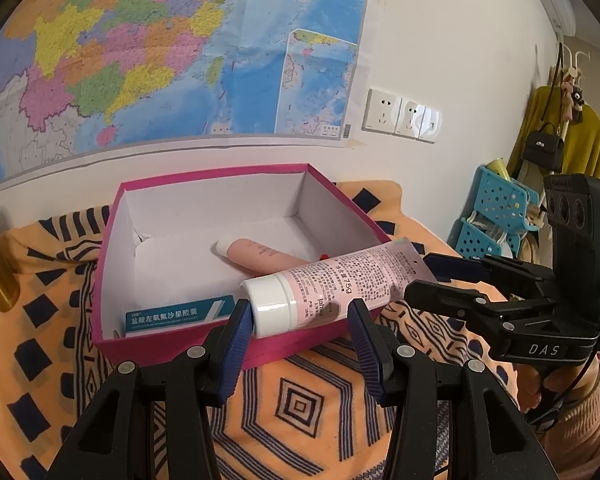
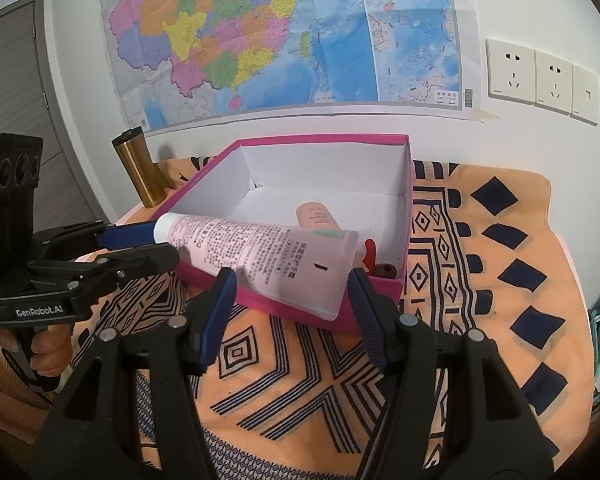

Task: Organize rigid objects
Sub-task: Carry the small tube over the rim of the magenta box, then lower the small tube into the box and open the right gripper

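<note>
Pink tube (image 1: 332, 284) over pink box (image 1: 204, 208) front rim; your left fingers (image 1: 236, 332) clamp cap end, right fingers (image 2: 360, 300) clamp crimped end.

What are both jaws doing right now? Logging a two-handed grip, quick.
Left gripper: shut on the white-capped tube, at its cap end.
Right gripper: shut on the same tube, at its flat end.

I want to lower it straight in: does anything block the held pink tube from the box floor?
Yes. In the pink box, a salmon tube lies just beyond the held tube and a teal carton lines the near wall.
</note>
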Demonstrator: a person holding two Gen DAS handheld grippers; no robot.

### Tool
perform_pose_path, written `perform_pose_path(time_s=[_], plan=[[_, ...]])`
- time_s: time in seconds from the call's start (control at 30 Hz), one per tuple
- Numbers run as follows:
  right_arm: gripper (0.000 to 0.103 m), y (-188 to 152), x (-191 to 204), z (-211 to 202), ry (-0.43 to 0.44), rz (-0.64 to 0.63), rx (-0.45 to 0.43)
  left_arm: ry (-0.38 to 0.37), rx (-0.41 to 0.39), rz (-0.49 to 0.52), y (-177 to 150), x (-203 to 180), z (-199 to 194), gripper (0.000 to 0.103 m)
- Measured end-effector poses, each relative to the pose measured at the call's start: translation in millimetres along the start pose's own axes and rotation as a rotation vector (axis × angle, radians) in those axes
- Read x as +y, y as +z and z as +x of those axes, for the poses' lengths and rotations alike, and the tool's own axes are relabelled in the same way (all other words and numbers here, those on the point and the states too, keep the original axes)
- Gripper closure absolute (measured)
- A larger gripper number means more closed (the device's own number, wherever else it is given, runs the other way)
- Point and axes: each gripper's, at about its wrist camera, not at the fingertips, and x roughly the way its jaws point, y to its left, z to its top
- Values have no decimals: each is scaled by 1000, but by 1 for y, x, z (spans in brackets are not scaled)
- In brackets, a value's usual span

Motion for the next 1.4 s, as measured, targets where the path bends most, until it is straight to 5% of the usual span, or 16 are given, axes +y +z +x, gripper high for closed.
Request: perform_pose_path(time_s=[1.4], plan=[[43,17,-7,25,1,2,8,62,38,-21,14,20,34,54]])
